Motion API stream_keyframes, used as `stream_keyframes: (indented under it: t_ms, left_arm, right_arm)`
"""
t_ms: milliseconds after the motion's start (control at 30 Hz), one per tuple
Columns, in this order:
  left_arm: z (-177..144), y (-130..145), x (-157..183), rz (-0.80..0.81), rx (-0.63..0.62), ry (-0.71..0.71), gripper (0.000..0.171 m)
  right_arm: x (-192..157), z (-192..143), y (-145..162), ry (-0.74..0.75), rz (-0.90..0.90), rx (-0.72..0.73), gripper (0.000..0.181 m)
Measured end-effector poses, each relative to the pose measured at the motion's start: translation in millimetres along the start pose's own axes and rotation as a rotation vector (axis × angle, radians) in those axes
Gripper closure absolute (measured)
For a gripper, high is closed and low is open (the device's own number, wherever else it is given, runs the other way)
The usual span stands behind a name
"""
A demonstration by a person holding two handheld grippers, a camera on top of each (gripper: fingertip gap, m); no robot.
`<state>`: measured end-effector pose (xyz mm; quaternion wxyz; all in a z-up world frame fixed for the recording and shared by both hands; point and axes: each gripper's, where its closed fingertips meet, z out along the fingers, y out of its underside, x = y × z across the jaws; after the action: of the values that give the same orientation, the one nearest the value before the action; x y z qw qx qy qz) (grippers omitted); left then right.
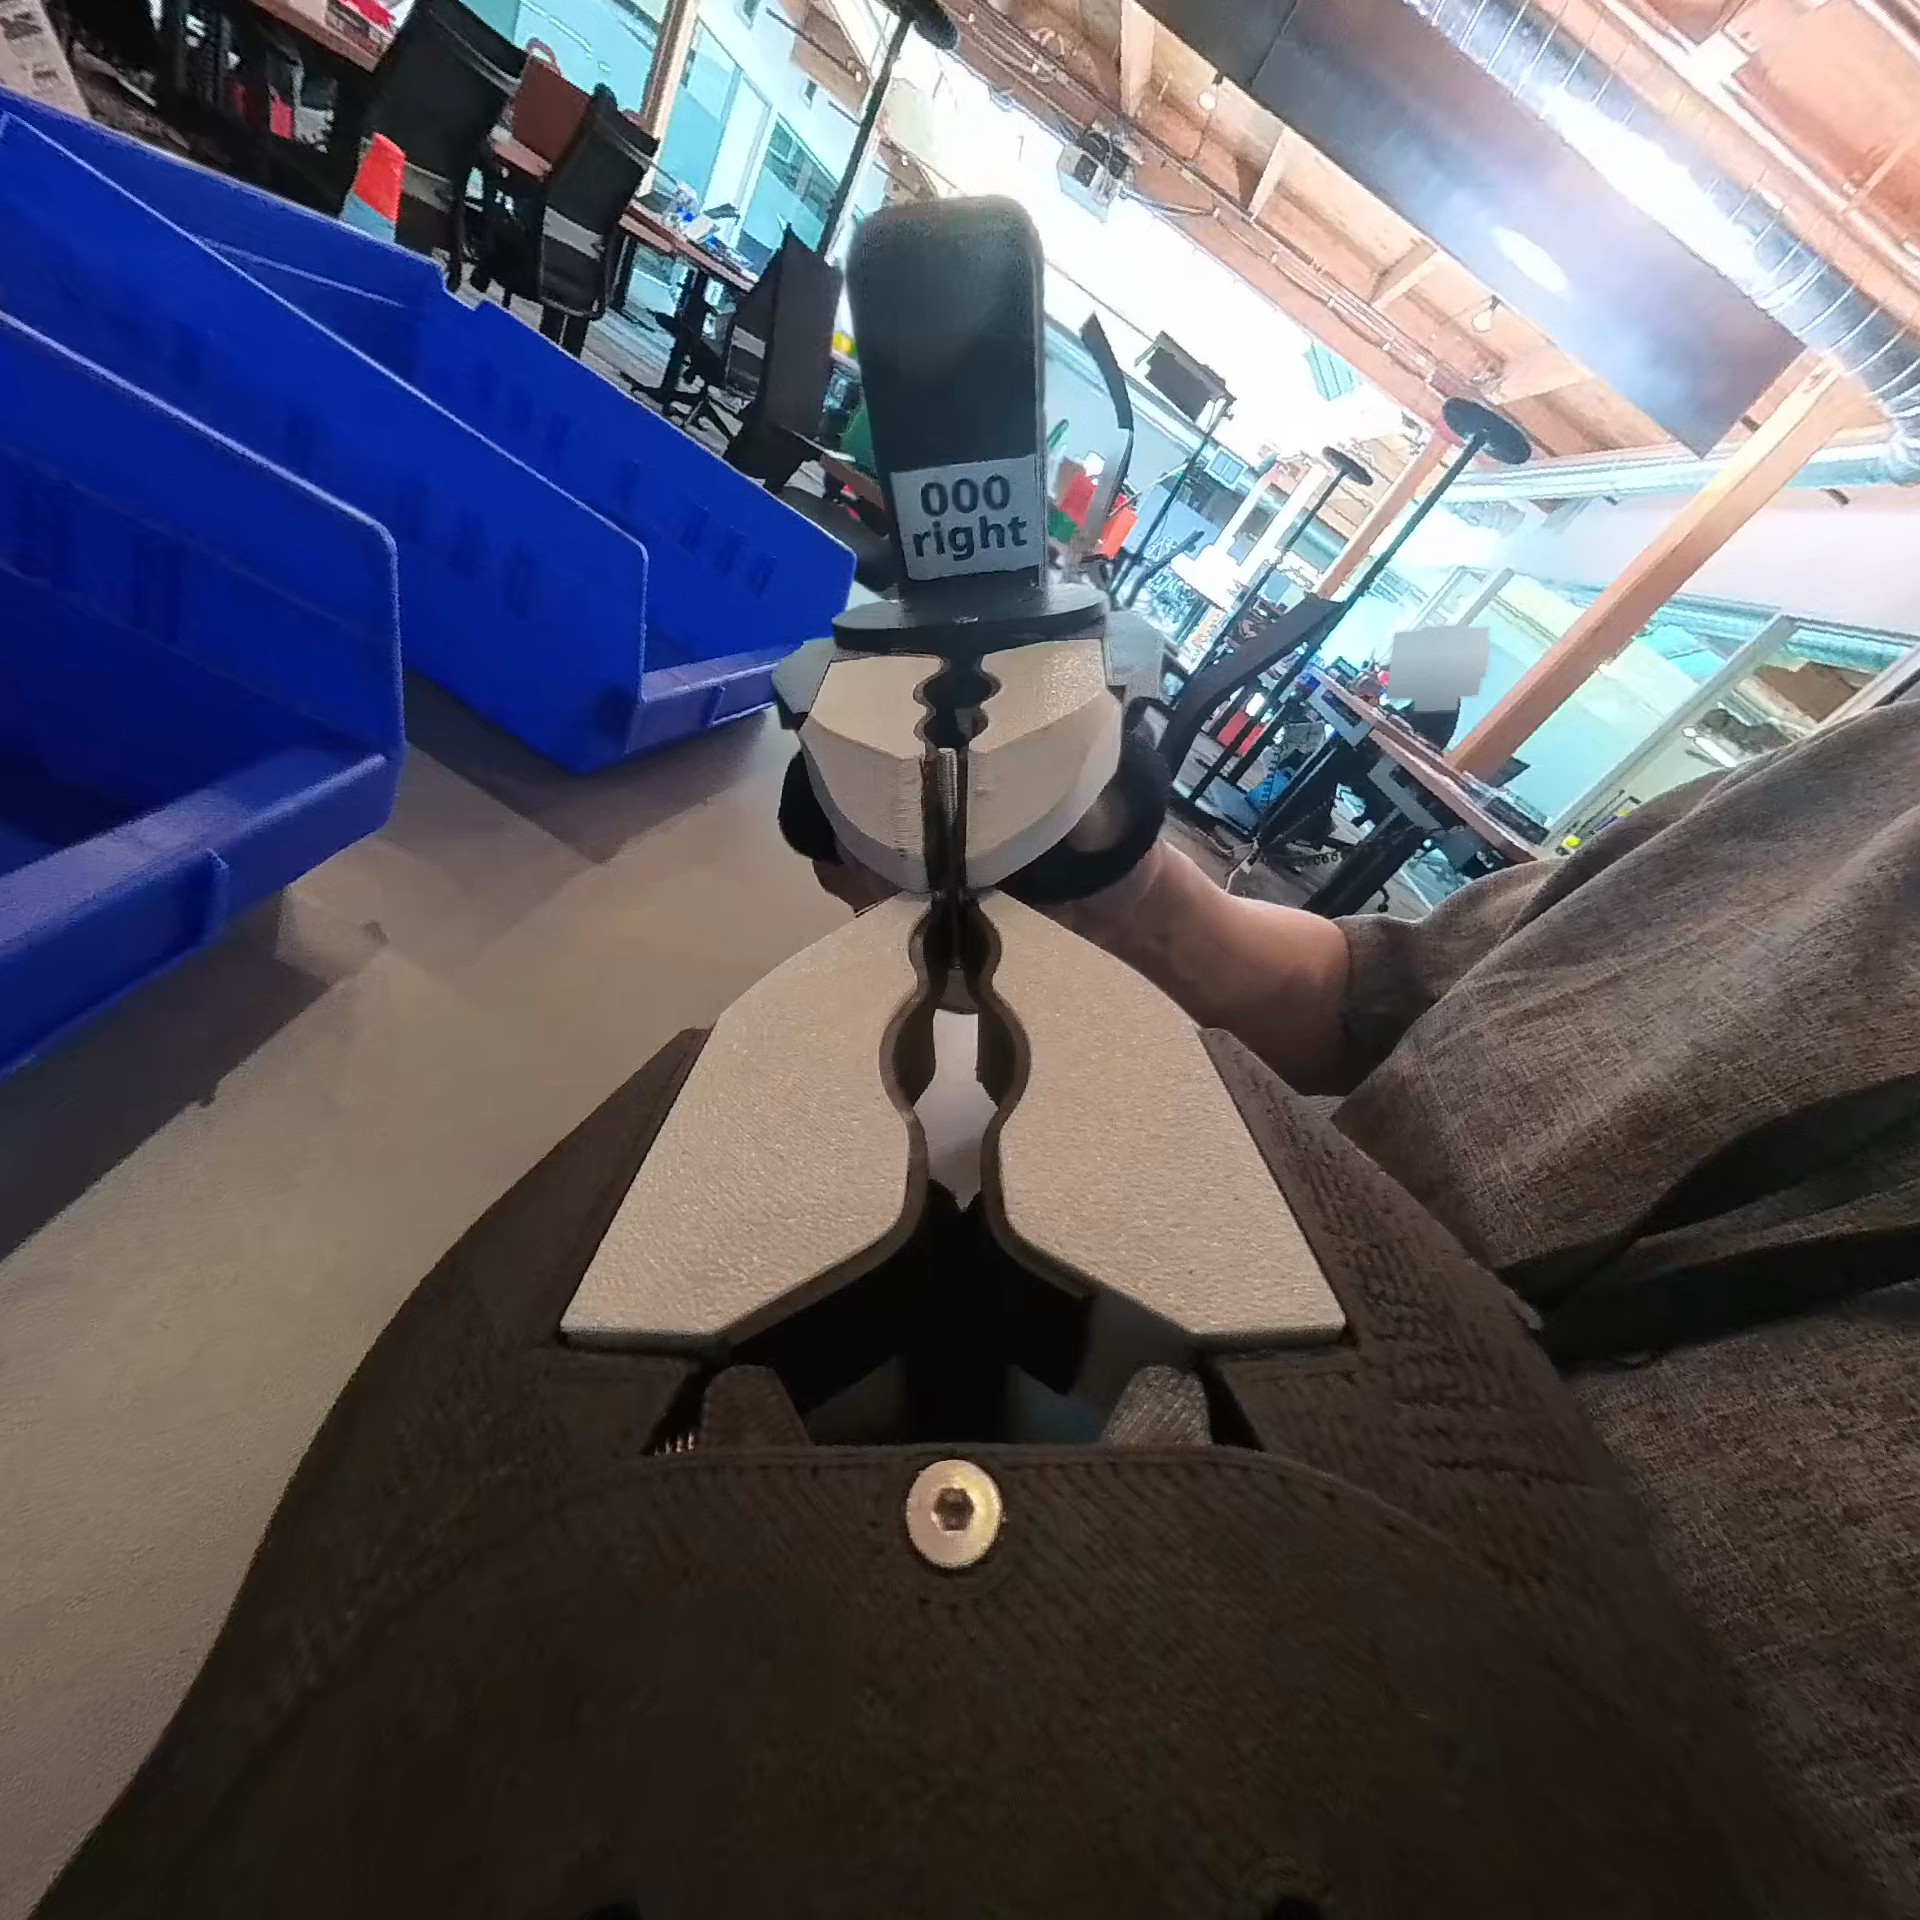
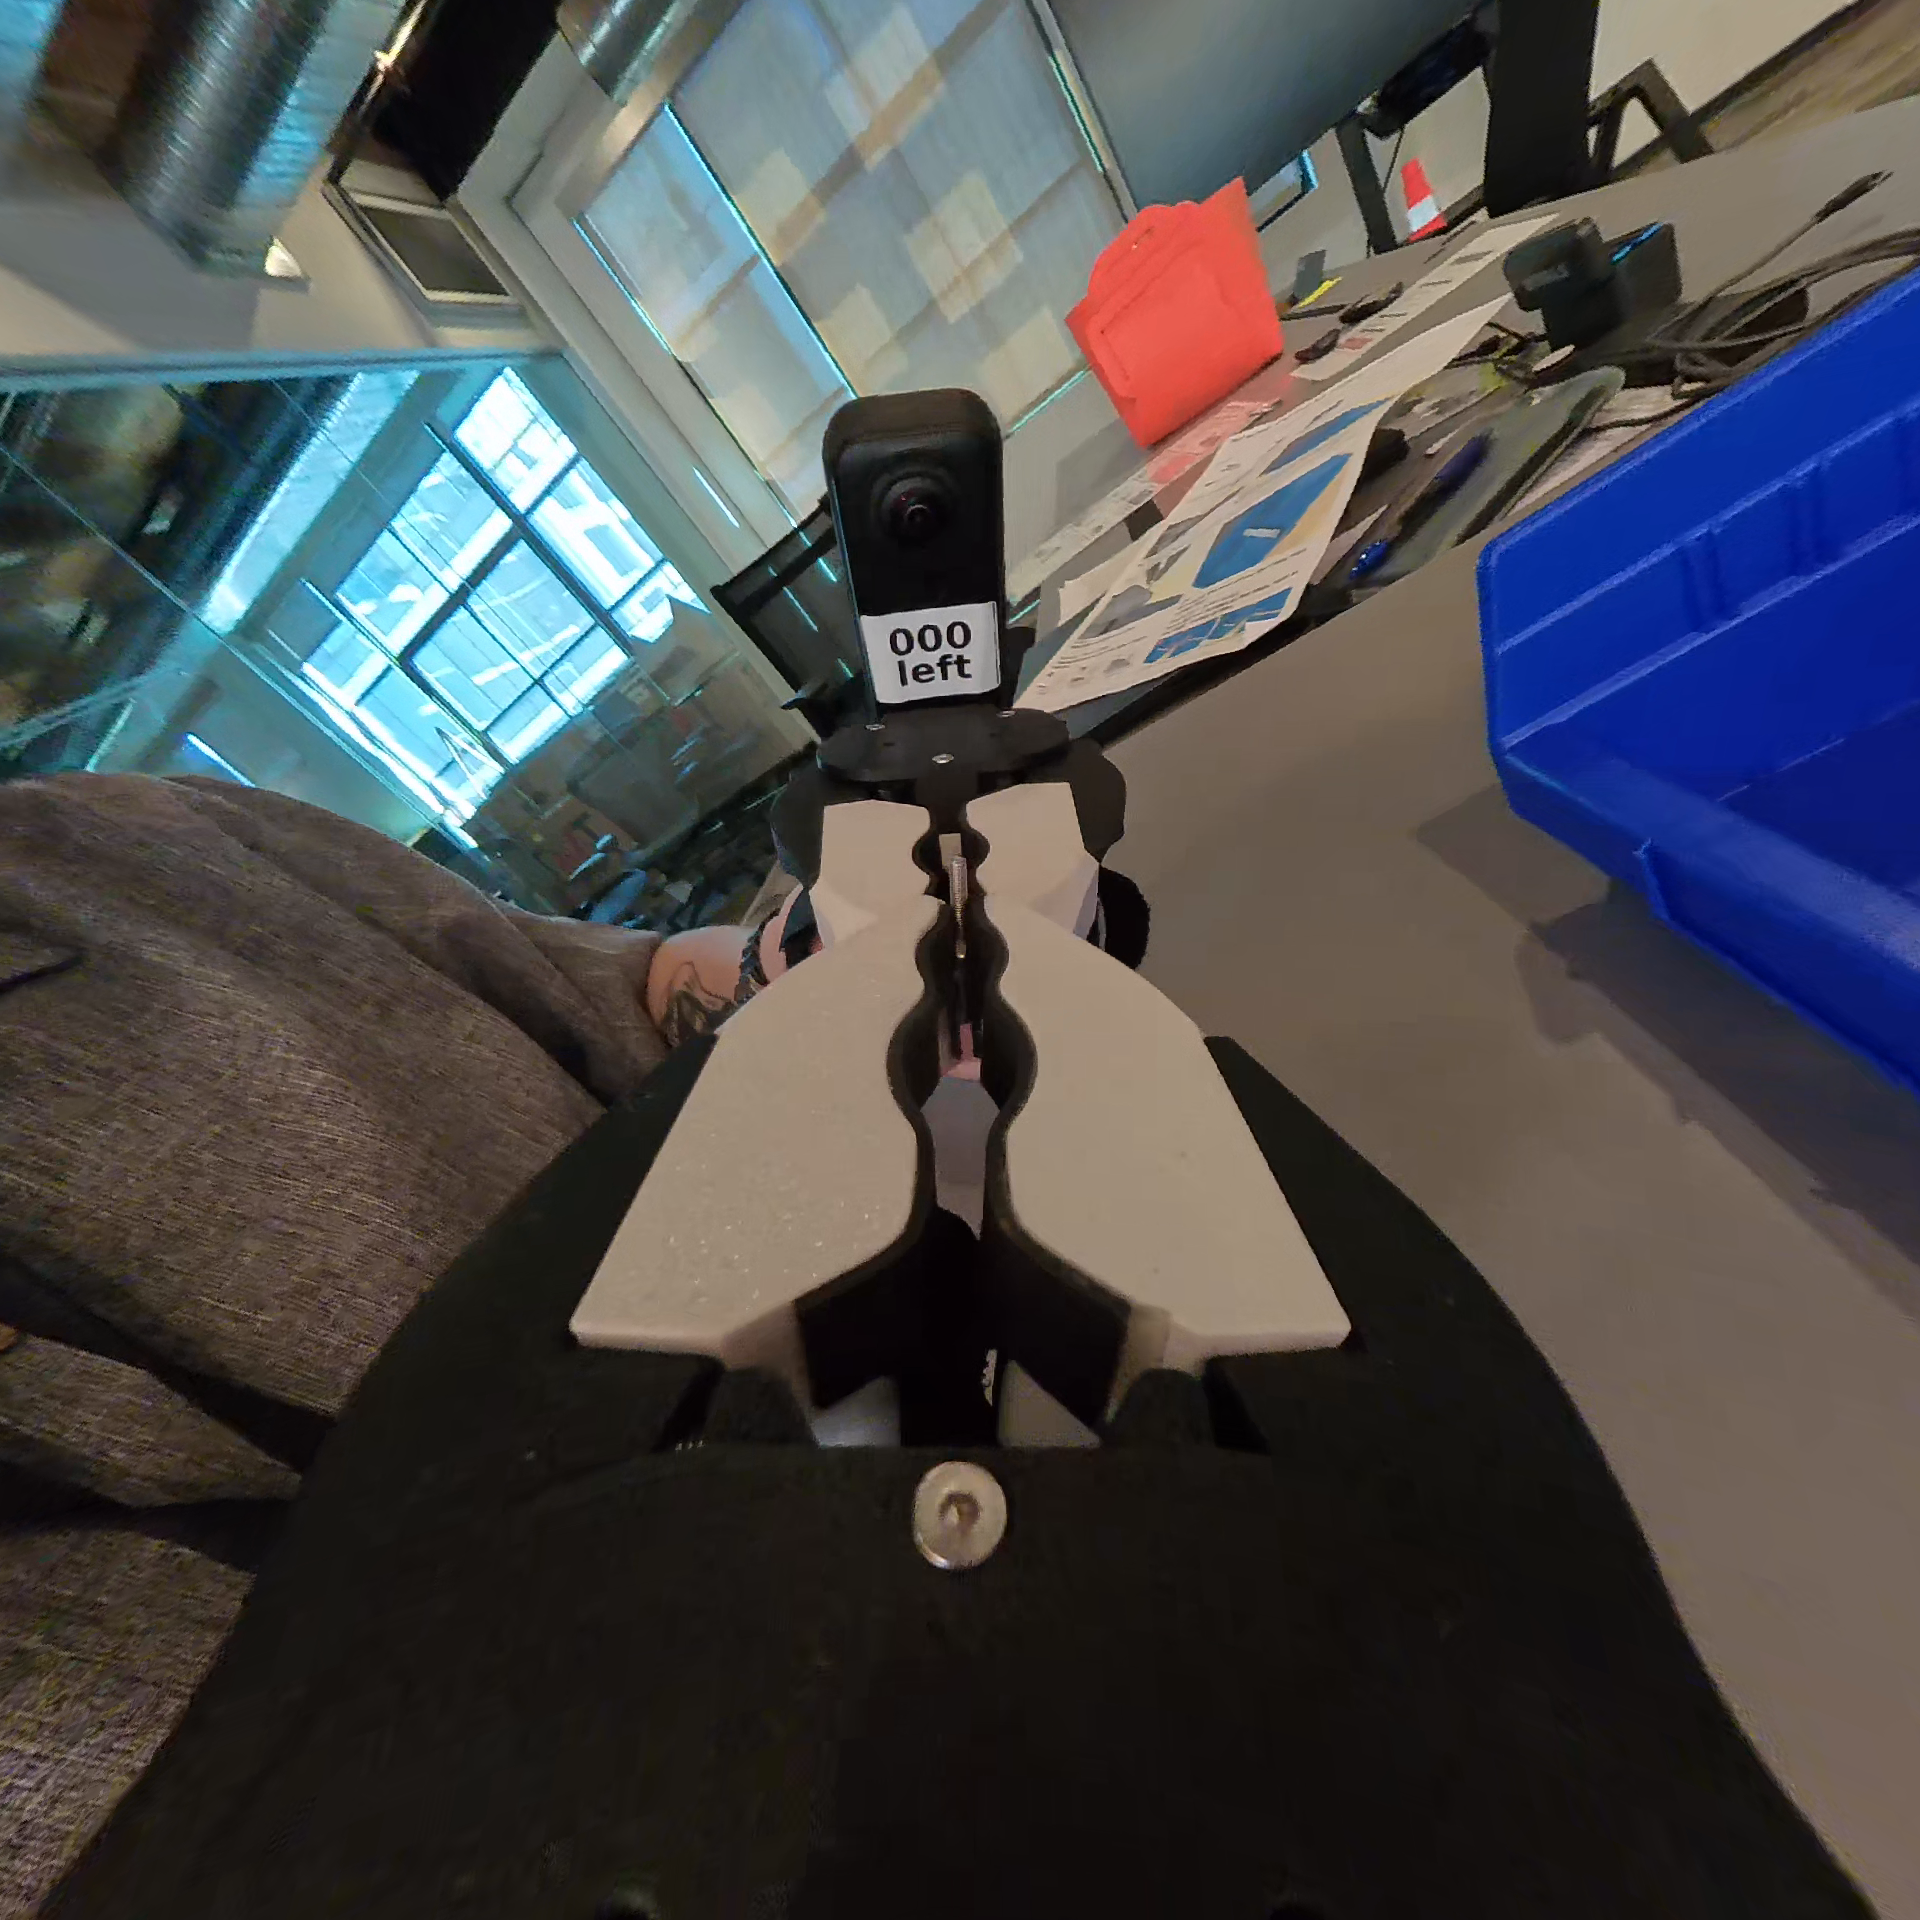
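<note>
My two grippers face each other tip to tip just above a grey table (image 1: 416, 987). In the left wrist view, my left gripper (image 1: 951, 920) has its white fingers (image 1: 810, 1122) closed on the near end of a thin metal screw (image 1: 948, 790). The right gripper (image 1: 948, 873), with a black camera on top, pinches the far, threaded end. In the right wrist view, my right gripper (image 2: 958, 930) is closed on the same screw (image 2: 956, 878), and the left gripper (image 2: 954, 899) grips its other end. A hand holds each gripper.
Blue plastic bins (image 1: 208, 623) stand on the table to the left; one bin (image 2: 1714, 675) shows at the right in the right wrist view. A grey sleeve (image 1: 1662, 1039) is close by. Papers (image 2: 1226, 551), a red bag (image 2: 1184, 312) and cables (image 2: 1714, 312) lie farther back. The tips of both grippers are at nearly the same place.
</note>
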<state>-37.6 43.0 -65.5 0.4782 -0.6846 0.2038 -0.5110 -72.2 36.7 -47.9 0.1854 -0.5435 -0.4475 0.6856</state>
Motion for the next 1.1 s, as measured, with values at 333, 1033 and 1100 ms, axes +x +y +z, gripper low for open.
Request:
stream_keyframes:
  t_ms: [333,1033,1100]
  left_arm:
    - [-3.3,-4.6,3.0,0.007,0.004,-0.011,0.169]
    - [-16.0,20.8,-46.2,-0.054,-0.056,-0.131,0.169]
    - [-17.0,22.9,-49.6,-0.045,-0.065,-0.145,0.169]
  right_arm:
    - [-4.3,2.3,-4.8,-0.055,0.051,0.013,0.179]
    - [36.4,-21.3,12.1,-0.039,0.173,0.083,0.181]
    - [38.0,-22.8,11.8,-0.018,0.166,0.081,0.181]
